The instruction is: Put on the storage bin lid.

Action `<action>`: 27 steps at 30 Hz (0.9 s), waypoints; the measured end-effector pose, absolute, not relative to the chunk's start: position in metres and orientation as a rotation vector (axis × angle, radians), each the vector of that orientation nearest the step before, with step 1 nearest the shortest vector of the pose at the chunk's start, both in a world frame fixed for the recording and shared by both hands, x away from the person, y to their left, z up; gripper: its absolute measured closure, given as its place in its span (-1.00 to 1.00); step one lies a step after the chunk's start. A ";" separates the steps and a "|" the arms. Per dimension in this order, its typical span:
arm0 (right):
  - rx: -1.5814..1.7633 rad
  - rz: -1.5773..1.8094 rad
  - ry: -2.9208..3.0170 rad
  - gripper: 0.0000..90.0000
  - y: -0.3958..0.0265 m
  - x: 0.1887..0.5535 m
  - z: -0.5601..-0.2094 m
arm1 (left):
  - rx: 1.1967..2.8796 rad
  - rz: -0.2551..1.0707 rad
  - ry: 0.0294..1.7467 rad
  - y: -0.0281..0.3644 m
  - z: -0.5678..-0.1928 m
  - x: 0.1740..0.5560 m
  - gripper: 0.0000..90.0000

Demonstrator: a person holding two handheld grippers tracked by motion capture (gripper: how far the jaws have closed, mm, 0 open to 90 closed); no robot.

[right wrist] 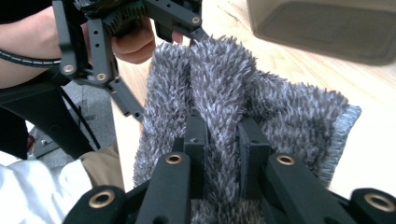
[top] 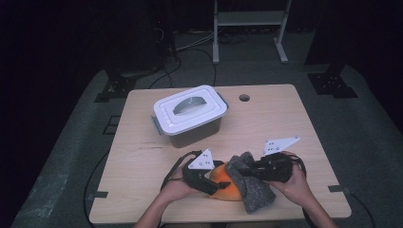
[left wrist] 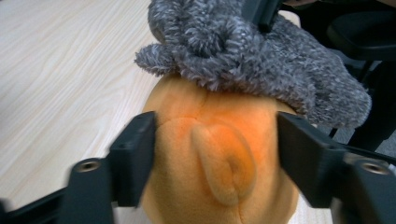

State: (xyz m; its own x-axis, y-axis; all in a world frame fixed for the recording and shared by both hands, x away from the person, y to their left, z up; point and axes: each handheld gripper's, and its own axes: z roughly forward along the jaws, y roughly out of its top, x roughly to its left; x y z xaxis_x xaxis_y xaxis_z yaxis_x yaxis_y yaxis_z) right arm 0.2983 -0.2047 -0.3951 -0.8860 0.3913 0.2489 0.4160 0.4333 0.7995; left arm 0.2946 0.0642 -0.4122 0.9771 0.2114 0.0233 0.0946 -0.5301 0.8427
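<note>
A light wooden table (top: 142,161) takes up the middle of the high view, standing on a grey floor mat (top: 370,137) with black cables (top: 190,57) trailing behind it and the legs of a white frame (top: 249,28) at the far end. A small round hole (top: 244,98) sits in the tabletop near its far edge. Toward the far left of the table stands a storage box (top: 190,116) with a translucent grey body, its white lid (top: 187,109) shut and the handle folded flat.

Near the front edge, between the person's two hands, lies an orange plush toy (left wrist: 219,158) with a grey fuzzy cloth (right wrist: 233,98) draped over its top and right side; the cloth hangs down to the table in front of the right hand (top: 297,183).

The left gripper (left wrist: 215,154), held in the left hand (top: 176,190), has its jaws spread around the toy, one on each flank, both touching the orange fabric. The right gripper (right wrist: 222,140) comes in from the right, its jaws drawn close together and pinching a raised fold of the cloth between them. In the right gripper view the box's grey wall shows just beyond the cloth
</note>
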 end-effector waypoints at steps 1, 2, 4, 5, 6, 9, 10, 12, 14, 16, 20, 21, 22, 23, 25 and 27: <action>-0.744 -1.474 -2.643 0.70 -0.206 0.298 -0.392 | 2.128 0.161 0.195 0.063 -0.412 0.293 -0.22; -0.742 -1.466 -2.663 0.70 -0.206 0.296 -0.388 | 2.126 0.159 0.182 0.062 -0.411 0.293 -0.20; -0.702 -1.473 -2.693 0.70 -0.202 0.294 -0.375 | 2.119 0.147 0.152 0.059 -0.411 0.293 -0.20; -0.670 -1.482 -2.693 0.70 -0.199 0.293 -0.369 | 2.119 0.157 0.126 0.056 -0.410 0.292 -0.20; -0.633 -1.485 -2.701 0.70 -0.193 0.294 -0.365 | 2.121 0.170 0.096 0.053 -0.409 0.290 -0.21; -0.576 -1.407 -2.766 0.70 -0.174 0.296 -0.364 | 2.168 0.226 0.039 0.053 -0.408 0.286 -0.20; -0.569 -1.403 -2.754 0.70 -0.172 0.298 -0.366 | 2.168 0.227 0.036 0.056 -0.408 0.286 -0.17; -0.580 -1.427 -2.709 0.70 -0.175 0.302 -0.370 | 2.157 0.211 0.053 0.064 -0.411 0.288 -0.13; -0.618 -1.437 -2.683 0.70 -0.183 0.304 -0.376 | 2.153 0.202 0.065 0.071 -0.414 0.289 -0.13; -0.663 -1.441 -2.662 0.70 -0.193 0.307 -0.382 | 2.144 0.190 0.084 0.075 -0.415 0.290 -0.13; -0.744 -1.443 -2.624 0.70 -0.213 0.308 -0.392 | 2.149 0.180 0.091 0.076 -0.415 0.291 -0.17; -0.757 -1.445 -2.616 0.69 -0.216 0.307 -0.395 | 2.149 0.175 0.096 0.074 -0.414 0.291 -0.22; -0.766 -1.451 -2.606 0.70 -0.218 0.306 -0.397 | 2.154 0.166 0.113 0.072 -0.413 0.291 -0.30; -0.773 -1.459 -2.598 0.70 -0.219 0.304 -0.398 | 2.160 0.160 0.130 0.069 -0.411 0.292 -0.44; -0.772 -1.466 -2.601 0.70 -0.218 0.302 -0.400 | 2.170 0.154 0.138 0.062 -0.407 0.291 -0.64; -0.760 -1.476 -2.586 0.70 -0.215 0.300 -0.401 | 2.189 0.144 0.128 0.055 -0.405 0.291 -0.74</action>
State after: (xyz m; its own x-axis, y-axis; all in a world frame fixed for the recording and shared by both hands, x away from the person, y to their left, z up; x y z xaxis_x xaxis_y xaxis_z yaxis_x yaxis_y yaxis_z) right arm 0.2999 -0.2154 -0.4010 -0.8753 0.3830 0.2953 0.4490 0.4167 0.7904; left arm 0.2906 0.0548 -0.4051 0.9878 0.1453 0.0559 0.0394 -0.5808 0.8131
